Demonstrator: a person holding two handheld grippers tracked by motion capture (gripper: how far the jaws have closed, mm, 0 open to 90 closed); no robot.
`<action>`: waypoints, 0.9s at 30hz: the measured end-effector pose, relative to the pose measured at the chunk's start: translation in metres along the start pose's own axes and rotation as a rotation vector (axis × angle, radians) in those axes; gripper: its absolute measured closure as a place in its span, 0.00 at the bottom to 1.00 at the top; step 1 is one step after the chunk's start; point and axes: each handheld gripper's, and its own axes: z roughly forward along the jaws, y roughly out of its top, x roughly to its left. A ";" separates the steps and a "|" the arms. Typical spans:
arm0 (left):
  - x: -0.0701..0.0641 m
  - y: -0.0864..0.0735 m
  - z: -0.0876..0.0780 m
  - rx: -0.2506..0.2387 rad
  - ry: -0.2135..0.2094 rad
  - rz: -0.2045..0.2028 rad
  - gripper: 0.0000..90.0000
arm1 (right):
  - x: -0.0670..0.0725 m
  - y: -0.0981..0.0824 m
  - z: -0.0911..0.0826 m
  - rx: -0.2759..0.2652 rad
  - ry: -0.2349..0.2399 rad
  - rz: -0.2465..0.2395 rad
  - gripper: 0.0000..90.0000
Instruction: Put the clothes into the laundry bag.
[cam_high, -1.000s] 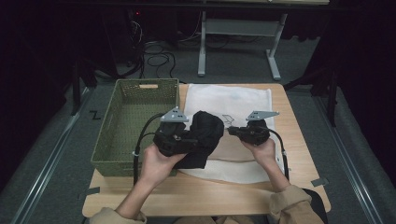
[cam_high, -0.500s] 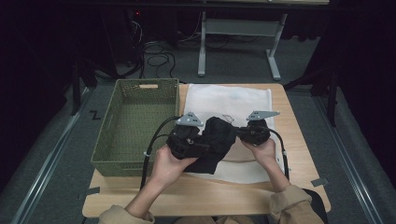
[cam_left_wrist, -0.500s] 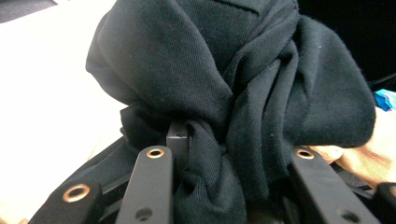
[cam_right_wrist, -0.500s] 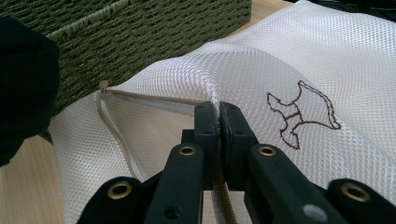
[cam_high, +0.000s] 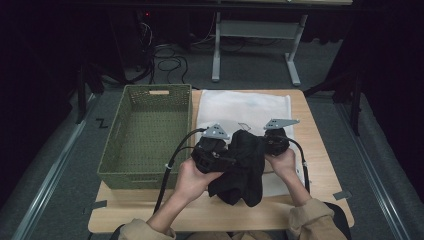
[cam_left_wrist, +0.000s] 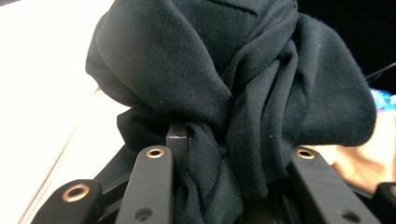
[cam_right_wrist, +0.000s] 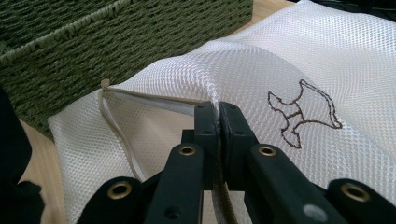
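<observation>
The left gripper (cam_high: 220, 150) is clamping a bunched black knit garment (cam_high: 245, 167), whose folds are hiding its jaw tips, beside the green woven basket (cam_high: 145, 135). The right gripper (cam_right_wrist: 218, 116) is pinching the raised edge of the white mesh laundry bag (cam_right_wrist: 299, 60), its tips lying half under the garment in the high view. Both are sitting over a light wooden table (cam_high: 315, 150) in a dark room with grey carpet (cam_high: 250, 70).

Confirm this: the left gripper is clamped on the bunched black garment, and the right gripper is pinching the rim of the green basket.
Not quite. The right gripper pinches a fold of the white mesh bag, not the green basket, as the right gripper view shows. The left gripper does clamp the black garment.
</observation>
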 end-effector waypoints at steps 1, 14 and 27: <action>0.000 -0.001 0.002 0.006 0.006 0.002 0.73 | 0.000 0.000 0.000 -0.004 -0.001 -0.003 0.97; 0.002 -0.012 0.014 0.028 0.016 0.026 0.73 | 0.001 -0.002 -0.002 0.003 -0.012 -0.009 0.97; 0.007 -0.018 0.019 0.028 0.039 0.005 0.73 | 0.000 -0.002 -0.005 -0.004 -0.015 -0.012 0.97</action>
